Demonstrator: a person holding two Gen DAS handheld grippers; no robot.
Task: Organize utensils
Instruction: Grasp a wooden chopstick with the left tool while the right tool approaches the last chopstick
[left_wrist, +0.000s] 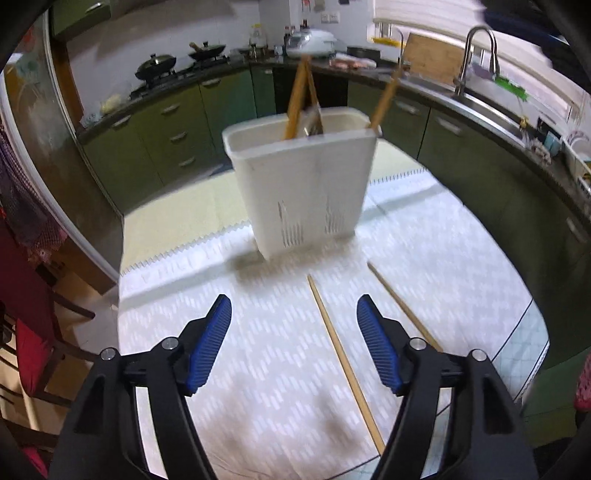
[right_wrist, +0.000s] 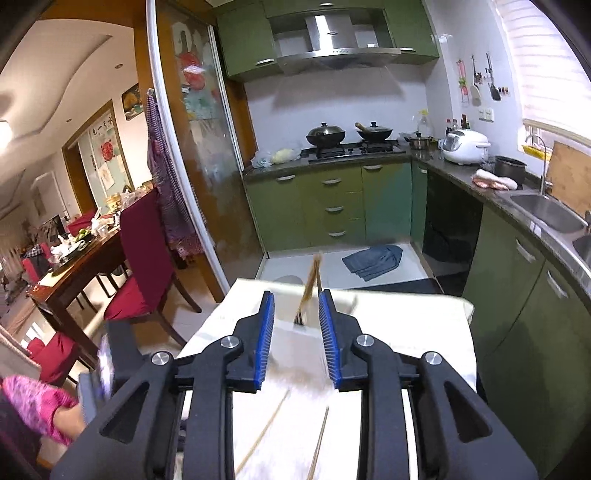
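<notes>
A white utensil holder (left_wrist: 303, 188) stands upright on the cloth-covered table (left_wrist: 258, 369), with chopsticks (left_wrist: 297, 99) and a dark utensil sticking out of it. Two loose chopsticks lie on the cloth in front of it: one (left_wrist: 343, 362) between my left gripper's fingers, the other (left_wrist: 402, 306) just right of them. My left gripper (left_wrist: 293, 314) is open and empty above the cloth. My right gripper (right_wrist: 297, 306) is open above the table; a blurred brown utensil (right_wrist: 312, 288) shows between its fingertips, untouched. Two chopsticks (right_wrist: 266, 432) lie below it.
Green kitchen cabinets (right_wrist: 332, 206), a stove with woks (right_wrist: 347, 134), a rice cooker (right_wrist: 465, 146) and a sink (right_wrist: 546, 210) surround the table. A folded blue cloth (right_wrist: 373, 260) lies on the floor. Red dining chairs (right_wrist: 144, 258) stand to the left.
</notes>
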